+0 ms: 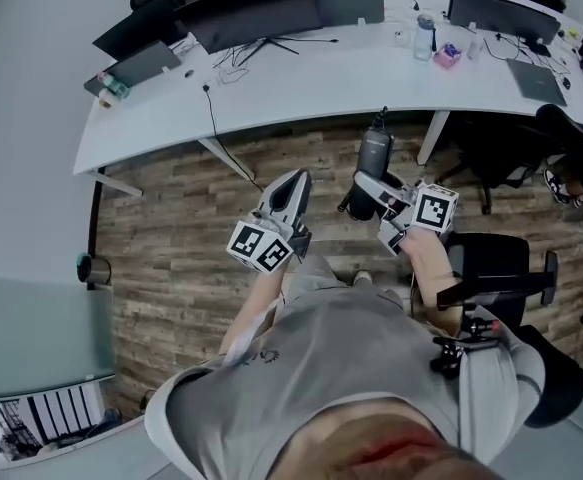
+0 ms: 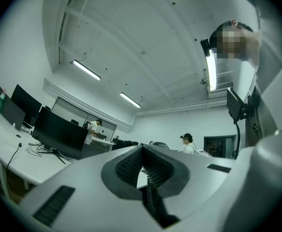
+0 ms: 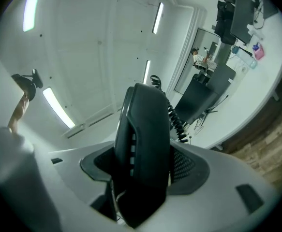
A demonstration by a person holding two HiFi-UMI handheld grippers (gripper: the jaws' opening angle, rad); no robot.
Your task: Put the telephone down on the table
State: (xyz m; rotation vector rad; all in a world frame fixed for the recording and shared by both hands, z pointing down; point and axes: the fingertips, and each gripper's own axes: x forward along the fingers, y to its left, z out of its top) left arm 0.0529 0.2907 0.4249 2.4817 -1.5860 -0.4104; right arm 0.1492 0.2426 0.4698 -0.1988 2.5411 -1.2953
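Note:
The telephone point(image 1: 373, 161) is a black handset with a coiled cord, held upright over the wooden floor in front of the white curved table point(image 1: 301, 93). My right gripper point(image 1: 374, 193) is shut on it. In the right gripper view the handset point(image 3: 145, 139) fills the gap between the jaws of my right gripper point(image 3: 145, 178), and its cord point(image 3: 178, 122) trails off behind it. To the left, my left gripper point(image 1: 293, 183) points toward the table and holds nothing. In its own view the pads of my left gripper point(image 2: 143, 170) meet.
Monitors point(image 1: 261, 13) and a laptop point(image 1: 136, 68) stand on the table's far side, with a bottle point(image 1: 425, 36) and a pink item point(image 1: 447, 55) to the right. A cable point(image 1: 214, 118) hangs over the front edge. A black office chair point(image 1: 496, 268) is at my right.

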